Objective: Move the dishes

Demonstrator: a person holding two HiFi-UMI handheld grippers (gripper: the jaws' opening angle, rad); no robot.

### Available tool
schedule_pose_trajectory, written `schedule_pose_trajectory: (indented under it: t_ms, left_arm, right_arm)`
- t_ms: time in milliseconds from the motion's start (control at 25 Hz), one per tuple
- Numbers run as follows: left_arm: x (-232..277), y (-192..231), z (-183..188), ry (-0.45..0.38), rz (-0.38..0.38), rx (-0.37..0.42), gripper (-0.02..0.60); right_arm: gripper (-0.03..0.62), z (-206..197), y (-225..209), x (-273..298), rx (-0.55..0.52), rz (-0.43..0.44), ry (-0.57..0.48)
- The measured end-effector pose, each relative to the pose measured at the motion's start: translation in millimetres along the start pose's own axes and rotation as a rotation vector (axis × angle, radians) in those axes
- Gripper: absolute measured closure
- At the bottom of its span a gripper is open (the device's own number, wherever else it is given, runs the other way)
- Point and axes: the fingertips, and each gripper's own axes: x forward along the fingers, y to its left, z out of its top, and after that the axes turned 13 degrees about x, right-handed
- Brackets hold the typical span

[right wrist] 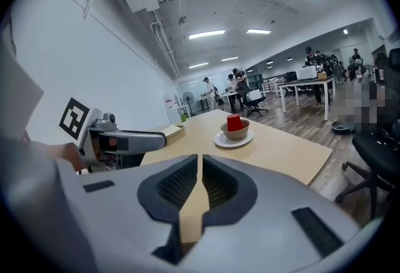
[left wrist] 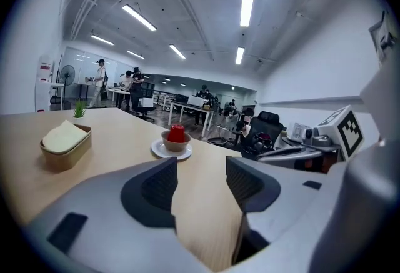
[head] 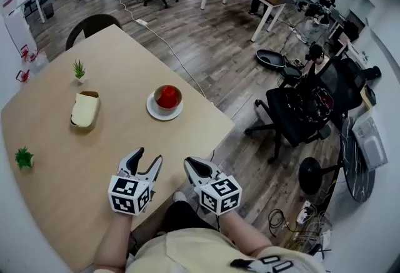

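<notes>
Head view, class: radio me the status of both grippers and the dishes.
Left gripper open, empty. Right gripper shut, empty. Red cup in bowl on plate, untouched ahead. Nothing in the way.

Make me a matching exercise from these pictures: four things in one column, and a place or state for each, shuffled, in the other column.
Things:
1. red cup
2. white saucer
3. left gripper
4. right gripper

Places or states:
A. jaws shut, nothing between them
B. under the brown bowl
C. jaws apart, nothing between them
D. inside the brown bowl

Pairs: 1-D; 2-B; 3-C; 4-A
</notes>
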Motion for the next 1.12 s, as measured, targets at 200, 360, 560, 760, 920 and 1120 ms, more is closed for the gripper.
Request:
schedule_pose_trajectory:
  t_ms: [200,360,560,760,920,1120]
  left_arm:
    - [51,15,13,0.057,-0.001,0.011,0.353]
    - [91,29,24,0.072,0.019,0.025,0.353]
    - [136,53,39,0.081,0.076,0.072,0.353]
    - [175,67,41,0.110,0.093,0.091,0.350]
    - [196,78,36,0.144,0.096,0.098,0.344]
    - [217,83,35,0.174,0.095,0.112,0.333]
  right_arm:
    - [0.576,25,-27,23,-0.005,0.016,0.011]
    - [0.576,40,-48,38,-0.012,0.022,0.015]
    - [0.576,52,-66,53,-0.011,0.032,0.023]
    - [0.576,55,-88,65,-0.001,0.032,0.048]
    - [0.576,56,-100,77,0.005,0.035,0.067]
    - [0.576,60,-112,87,0.013,0.040,0.090]
